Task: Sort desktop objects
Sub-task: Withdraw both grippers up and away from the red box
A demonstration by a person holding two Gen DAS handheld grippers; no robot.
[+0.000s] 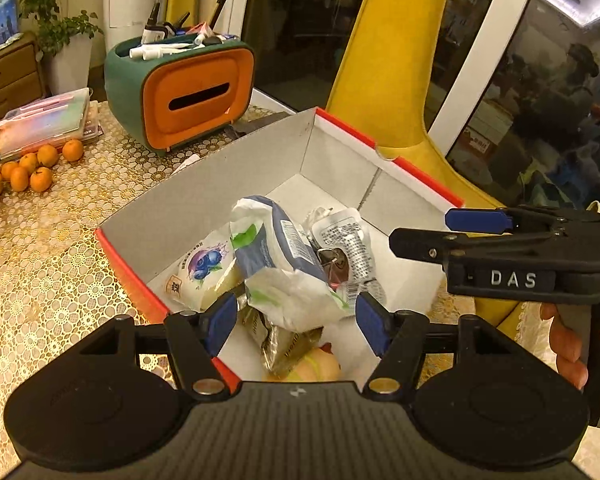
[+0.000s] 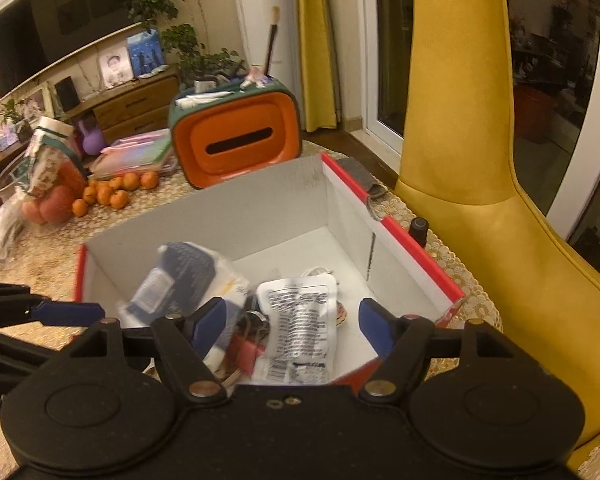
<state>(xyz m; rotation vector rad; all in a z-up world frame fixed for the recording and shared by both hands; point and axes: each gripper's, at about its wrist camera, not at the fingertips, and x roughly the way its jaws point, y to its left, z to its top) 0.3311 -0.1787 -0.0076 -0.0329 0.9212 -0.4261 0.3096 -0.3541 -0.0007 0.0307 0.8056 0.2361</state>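
Above the red-edged box (image 1: 420,176), "DAS"-marked right gripper (image 1: 416,228) and left gripper (image 1: 296,326) hold jaws released.

Left tongs (image 1: 296,322) gape over the box (image 1: 236,168) of packets (image 1: 278,258) (one perhaps tissues).

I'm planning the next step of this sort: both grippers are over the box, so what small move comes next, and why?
Probably lift the left gripper clear toward the small oranges on the gold lace tablecloth. Its jaws stand open and empty above the packets in the red-edged white cardboard box, so that drop looks done.
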